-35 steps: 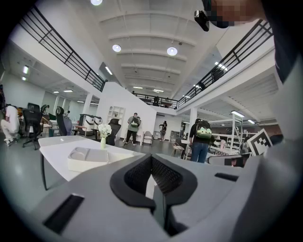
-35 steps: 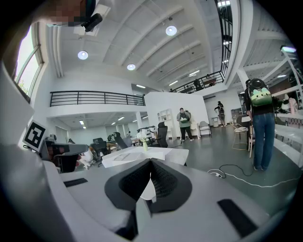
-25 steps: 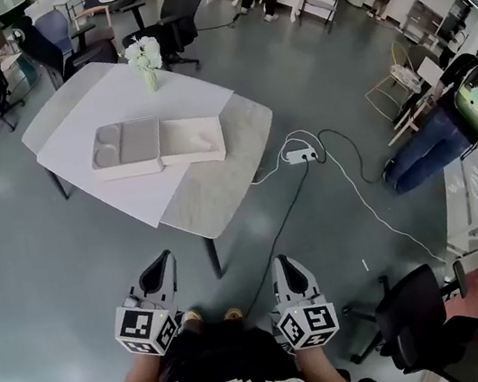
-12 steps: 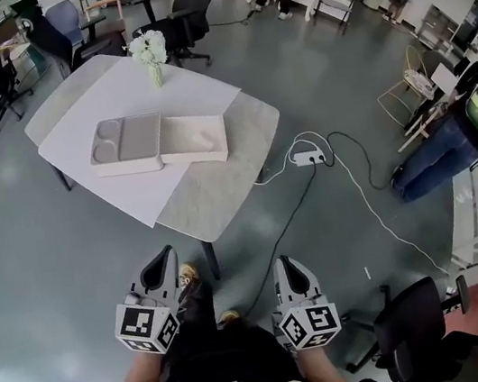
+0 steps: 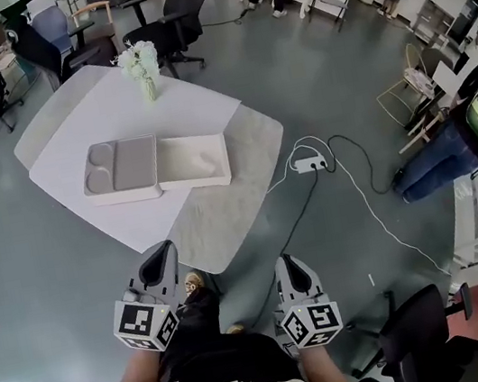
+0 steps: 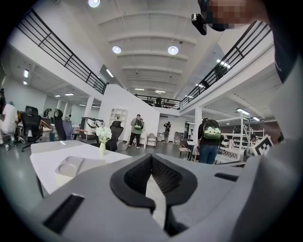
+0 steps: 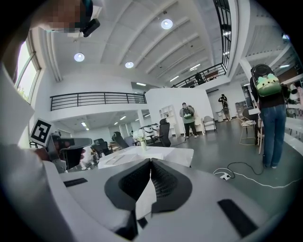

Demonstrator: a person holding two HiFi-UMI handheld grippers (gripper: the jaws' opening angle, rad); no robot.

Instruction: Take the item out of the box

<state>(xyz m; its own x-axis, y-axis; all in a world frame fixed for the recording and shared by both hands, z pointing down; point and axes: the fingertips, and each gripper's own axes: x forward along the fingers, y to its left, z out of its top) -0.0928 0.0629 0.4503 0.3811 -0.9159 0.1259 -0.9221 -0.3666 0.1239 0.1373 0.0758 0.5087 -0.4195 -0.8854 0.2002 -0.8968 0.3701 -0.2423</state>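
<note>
The left tool (image 6: 151, 159) has its jaws pressed together with nothing between them, and the right tool (image 7: 150, 163) is the same (both are held low by the person's body, just short of the desk's near corner). Ahead, the box (image 5: 156, 165) lies open on the desk (image 5: 227, 224), its two pale halves side by side. Its contents cannot be made out. A vase of white flowers (image 5: 141, 64) stands beyond it.

The counter (image 5: 235, 218) has a smooth, marbled, stone-look top under a matt white sheet (image 5: 178, 105). The box (image 5: 189, 159) looks matt, pulpy beige. The grey floor (image 5: 360, 100) is smooth and faintly glossy.
</note>
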